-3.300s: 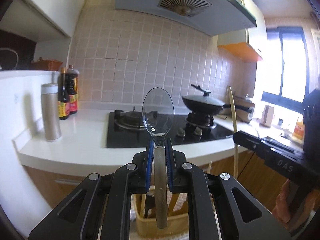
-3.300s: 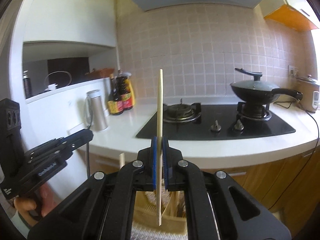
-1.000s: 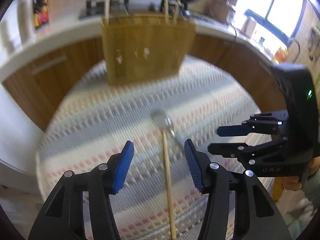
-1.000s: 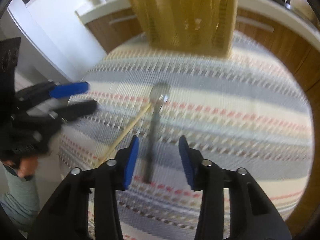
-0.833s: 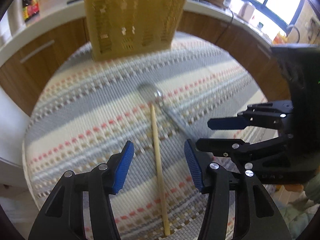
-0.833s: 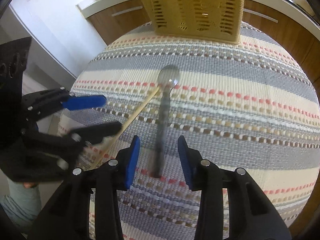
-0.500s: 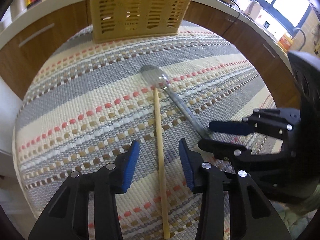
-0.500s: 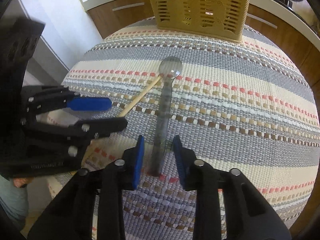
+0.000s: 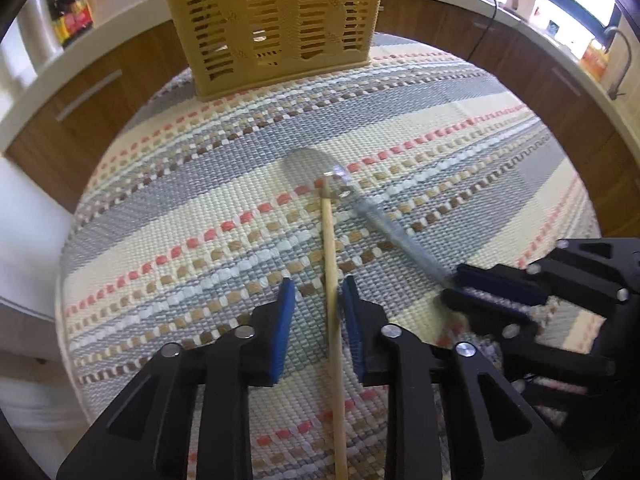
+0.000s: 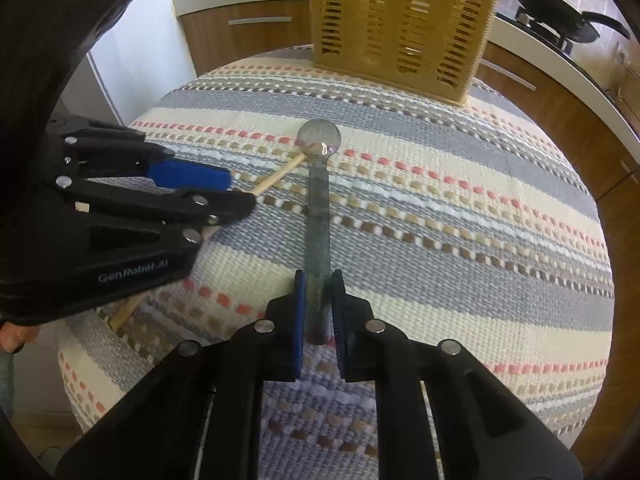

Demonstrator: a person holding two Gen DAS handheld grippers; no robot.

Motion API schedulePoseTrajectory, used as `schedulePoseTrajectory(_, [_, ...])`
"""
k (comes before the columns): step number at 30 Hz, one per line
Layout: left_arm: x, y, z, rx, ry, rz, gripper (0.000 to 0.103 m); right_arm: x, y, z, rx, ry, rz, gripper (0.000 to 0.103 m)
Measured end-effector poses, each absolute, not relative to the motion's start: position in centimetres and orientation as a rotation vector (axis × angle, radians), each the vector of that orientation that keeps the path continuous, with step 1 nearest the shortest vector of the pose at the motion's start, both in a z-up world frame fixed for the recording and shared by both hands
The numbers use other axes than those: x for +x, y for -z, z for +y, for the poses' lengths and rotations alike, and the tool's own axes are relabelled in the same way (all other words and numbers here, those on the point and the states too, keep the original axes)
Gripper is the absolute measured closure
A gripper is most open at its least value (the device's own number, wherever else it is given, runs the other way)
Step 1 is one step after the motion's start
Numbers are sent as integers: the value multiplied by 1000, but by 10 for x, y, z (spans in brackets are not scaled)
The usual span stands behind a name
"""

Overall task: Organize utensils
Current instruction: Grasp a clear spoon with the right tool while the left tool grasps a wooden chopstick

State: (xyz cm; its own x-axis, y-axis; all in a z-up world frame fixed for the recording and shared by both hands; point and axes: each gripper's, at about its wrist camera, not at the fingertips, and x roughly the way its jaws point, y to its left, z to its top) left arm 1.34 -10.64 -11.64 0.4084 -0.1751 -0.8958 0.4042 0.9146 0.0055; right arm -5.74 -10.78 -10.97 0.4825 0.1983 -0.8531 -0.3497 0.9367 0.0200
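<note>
A clear plastic spoon (image 10: 318,200) and a thin wooden chopstick (image 9: 332,280) lie mid-mat on the coarse striped woven mat (image 9: 180,200), tips touching. The right gripper (image 10: 318,304) pinches the spoon handle; the left gripper (image 9: 316,308) straddles the chopstick, jaws narrow but apart. A slotted yellow basket (image 9: 272,20) stands at the far edge — top cut off.

The chopstick (image 9: 332,288) runs off the bottom edge, and the yellow basket (image 9: 276,20) is cropped on top.

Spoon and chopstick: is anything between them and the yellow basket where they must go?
Nothing visible. Only bare striped mat lies between the spoon, the chopstick and the basket. Each gripper straddles its utensil: right gripper, left gripper.
</note>
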Motion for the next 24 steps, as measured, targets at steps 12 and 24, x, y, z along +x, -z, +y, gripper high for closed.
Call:
schedulePoseTrajectory(12, [20, 112, -73, 31, 306, 1082, 99, -65, 107, -175, -67, -204, 1086, 92])
schedulePoseTrajectory(24, [41, 112, -77, 132, 381, 1181, 98, 2, 94, -173, -35, -351, 1227, 81])
